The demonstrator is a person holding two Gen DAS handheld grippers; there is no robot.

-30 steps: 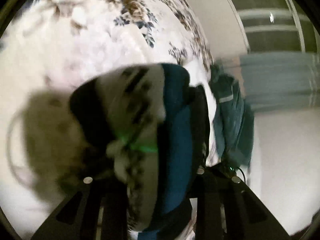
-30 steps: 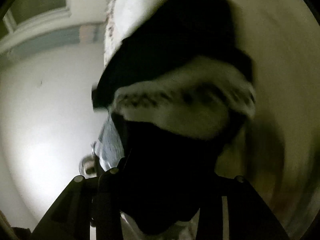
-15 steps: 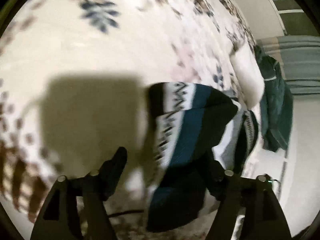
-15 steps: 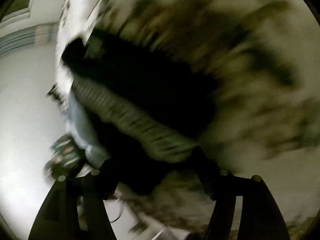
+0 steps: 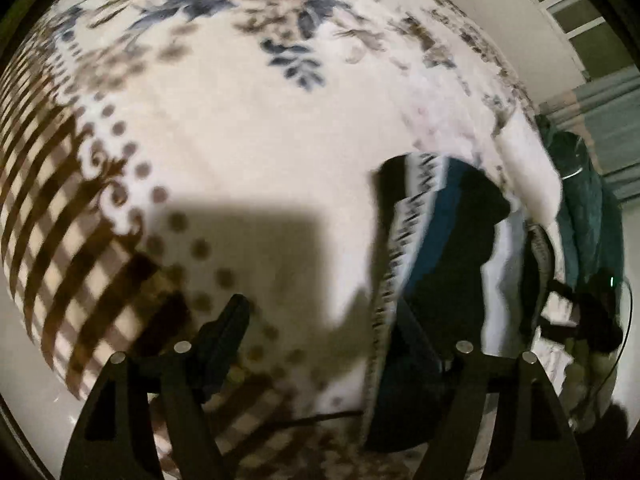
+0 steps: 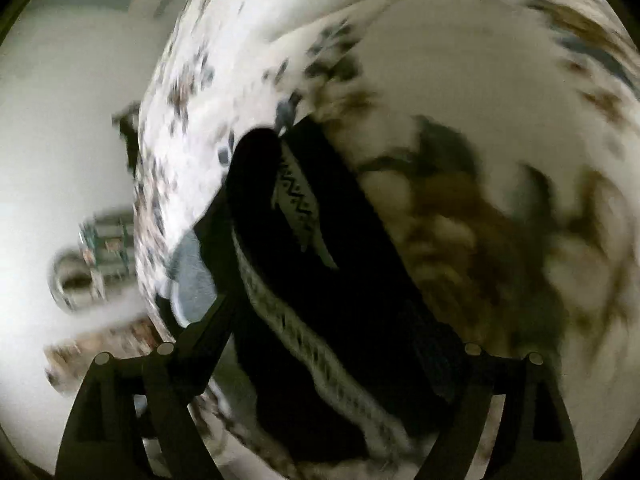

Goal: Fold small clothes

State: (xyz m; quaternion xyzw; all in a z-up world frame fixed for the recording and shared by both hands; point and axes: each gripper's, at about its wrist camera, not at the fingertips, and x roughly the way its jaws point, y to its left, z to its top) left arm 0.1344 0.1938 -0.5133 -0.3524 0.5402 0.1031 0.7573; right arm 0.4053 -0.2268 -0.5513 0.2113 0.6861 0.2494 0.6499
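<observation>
A small knitted garment with black, teal and white zigzag bands lies folded on a floral blanket. In the left wrist view it sits at the right, over my right finger. My left gripper is open and holds nothing; its left finger is over bare blanket. In the right wrist view the same garment lies between my fingers, dark and blurred. My right gripper is open, its jaws spread wide on either side of the garment.
The blanket covers a bed whose edge falls away at the right in the left wrist view. A dark green garment hangs beyond that edge. A thin dark cable lies on the blanket near me. White floor and blurred objects show beside the bed.
Both grippers have opened and let go of the garment, which was held up a second ago. It now lies on the blanket. Both grippers have drawn back a little.
</observation>
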